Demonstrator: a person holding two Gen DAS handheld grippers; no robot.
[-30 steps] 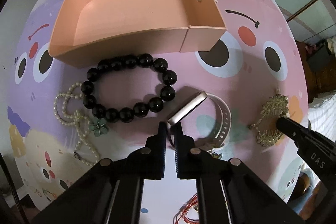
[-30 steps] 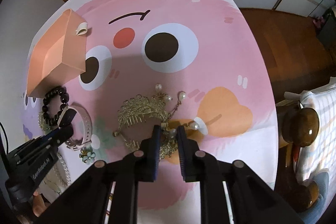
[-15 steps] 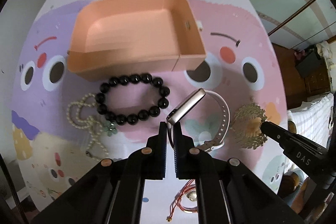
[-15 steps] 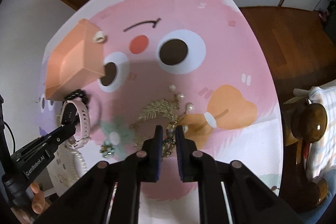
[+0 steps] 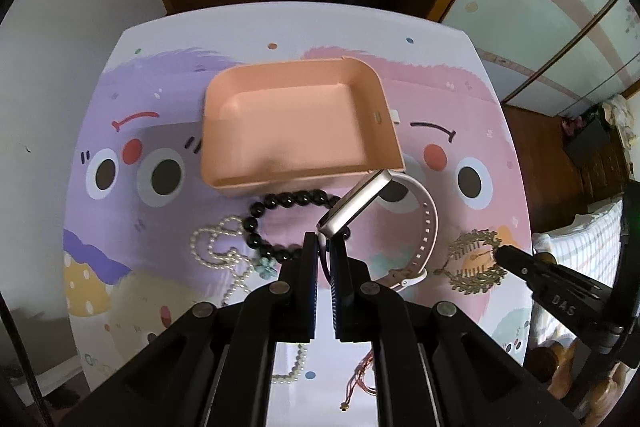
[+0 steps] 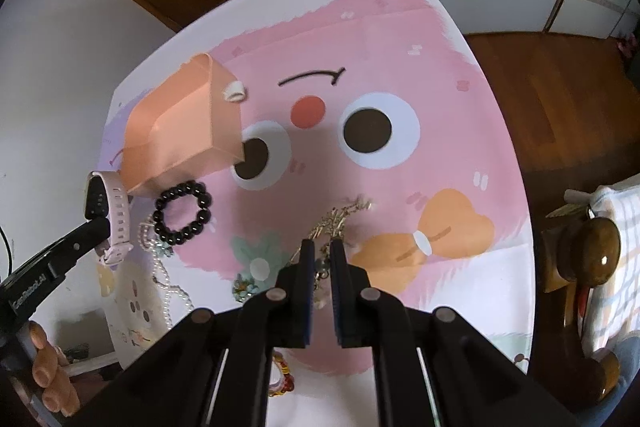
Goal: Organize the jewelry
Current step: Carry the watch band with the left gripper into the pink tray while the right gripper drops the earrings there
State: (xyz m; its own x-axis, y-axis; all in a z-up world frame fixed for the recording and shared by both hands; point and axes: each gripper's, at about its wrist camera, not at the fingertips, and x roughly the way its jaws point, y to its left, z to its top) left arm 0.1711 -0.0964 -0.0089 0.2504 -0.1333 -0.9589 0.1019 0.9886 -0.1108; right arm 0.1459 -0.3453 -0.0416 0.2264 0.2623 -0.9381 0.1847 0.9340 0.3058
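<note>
My left gripper [image 5: 325, 247] is shut on a pink-strapped watch [image 5: 425, 227] and holds it in the air, just in front of the open peach box [image 5: 296, 131]. In the right wrist view the watch [image 6: 114, 211] hangs at the left gripper's tip beside the box [image 6: 180, 139]. My right gripper [image 6: 322, 251] is shut on a gold leaf hair comb [image 6: 340, 217] and holds it above the mat. The comb [image 5: 474, 263] also shows in the left wrist view at the right gripper's tip.
A black bead bracelet [image 5: 292, 227] and a pearl necklace [image 5: 224, 251] with a teal flower lie on the cartoon mat [image 5: 460, 99] in front of the box. A red cord bracelet [image 5: 362, 375] lies near the front edge. A flower brooch [image 6: 246, 287] lies left of my right gripper.
Both grippers have risen away from the table. The watch has come up off the mat in my left gripper. The gold comb has come up in my right gripper.
</note>
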